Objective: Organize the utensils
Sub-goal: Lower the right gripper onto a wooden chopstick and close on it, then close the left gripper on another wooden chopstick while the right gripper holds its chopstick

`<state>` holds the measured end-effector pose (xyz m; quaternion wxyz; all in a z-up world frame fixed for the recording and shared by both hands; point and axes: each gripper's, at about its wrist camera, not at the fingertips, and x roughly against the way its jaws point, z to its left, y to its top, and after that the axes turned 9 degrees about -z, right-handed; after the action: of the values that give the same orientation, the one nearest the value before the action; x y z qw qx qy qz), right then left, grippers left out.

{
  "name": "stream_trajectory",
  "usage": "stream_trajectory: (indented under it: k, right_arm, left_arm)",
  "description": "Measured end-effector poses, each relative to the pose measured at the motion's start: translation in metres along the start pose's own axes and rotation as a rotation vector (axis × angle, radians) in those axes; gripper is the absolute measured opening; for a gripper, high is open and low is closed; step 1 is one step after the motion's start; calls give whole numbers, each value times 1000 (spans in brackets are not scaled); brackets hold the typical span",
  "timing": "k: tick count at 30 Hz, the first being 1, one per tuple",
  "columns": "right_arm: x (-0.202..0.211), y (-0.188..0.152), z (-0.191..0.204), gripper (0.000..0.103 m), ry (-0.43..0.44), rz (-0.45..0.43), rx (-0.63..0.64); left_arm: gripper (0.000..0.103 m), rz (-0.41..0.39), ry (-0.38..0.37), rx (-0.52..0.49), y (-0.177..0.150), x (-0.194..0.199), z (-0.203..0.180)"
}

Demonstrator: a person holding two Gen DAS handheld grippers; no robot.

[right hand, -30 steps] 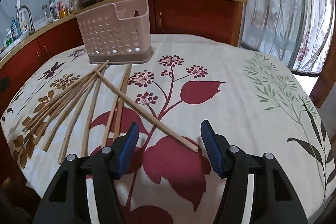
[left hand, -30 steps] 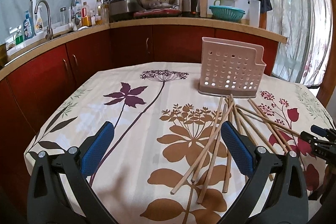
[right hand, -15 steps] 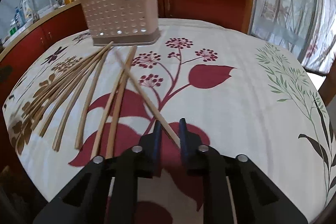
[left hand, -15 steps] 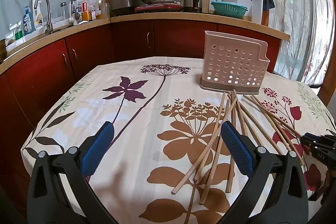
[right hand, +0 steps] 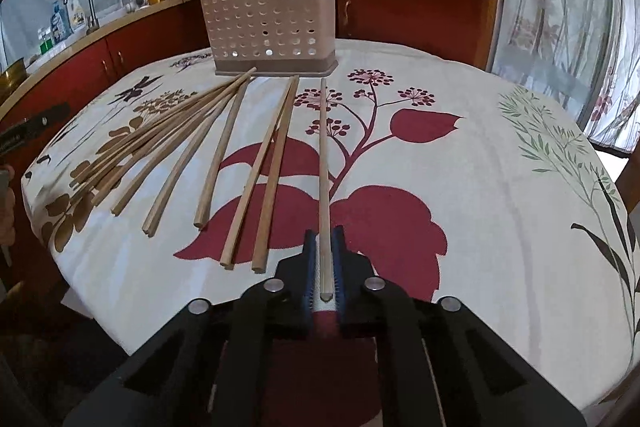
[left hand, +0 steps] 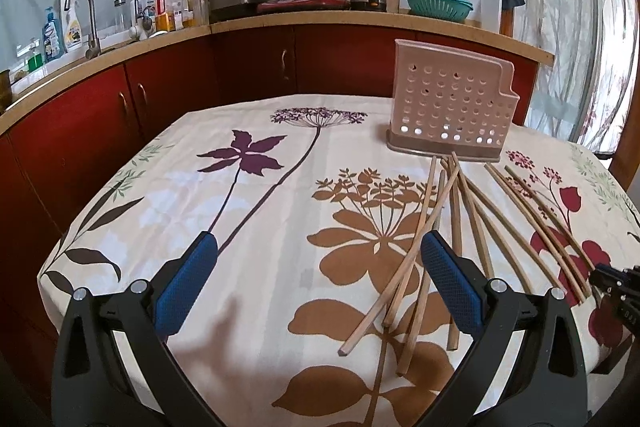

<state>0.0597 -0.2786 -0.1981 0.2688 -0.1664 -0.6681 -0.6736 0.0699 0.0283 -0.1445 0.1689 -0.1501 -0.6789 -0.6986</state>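
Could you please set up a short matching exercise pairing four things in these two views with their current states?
Things:
1. left tool
2. right tool
3. perforated beige plastic utensil holder
4. loose wooden chopsticks

States:
A. standing upright at the far side of the table
B. shut on a single wooden chopstick
C. open, holding nothing
D. lying fanned out on the floral tablecloth

Pairs: 1-C, 2-B, 3-A, 4-D
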Motion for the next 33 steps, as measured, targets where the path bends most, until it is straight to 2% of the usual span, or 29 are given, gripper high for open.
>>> stream_trajectory:
  k: [7, 9, 11, 13, 18, 23, 25, 33]
  right_arm:
    - [1, -5, 5, 15, -24, -35, 19]
    - [0, -4, 6, 15, -25, -37, 22]
    - [0, -4, 6, 15, -24, -37, 16]
    - [0, -5, 6, 15, -24, -39, 13]
    - [0, -5, 7, 15, -27, -40, 11]
    - [0, -5, 6, 15, -29, -42, 4]
    - [0, -5, 6, 15, -28, -44, 3]
    - [0, -6, 6, 15, -28, -50, -1]
  left_arm:
    - [99, 9, -26, -16, -14, -9, 5]
    - [95, 17, -38, -33, -18, -12, 4]
    - [84, 25, -48, -59, -21, -15, 2]
    - [79, 38, -67, -94, -24, -18, -1]
    - [70, 44, -124, -134, -29, -20, -7]
    - [48, 83, -167, -136, -33, -26, -4]
    - [42, 95, -180, -119, -35, -28, 1]
    - [39, 96, -219, -158, -41, -23, -4]
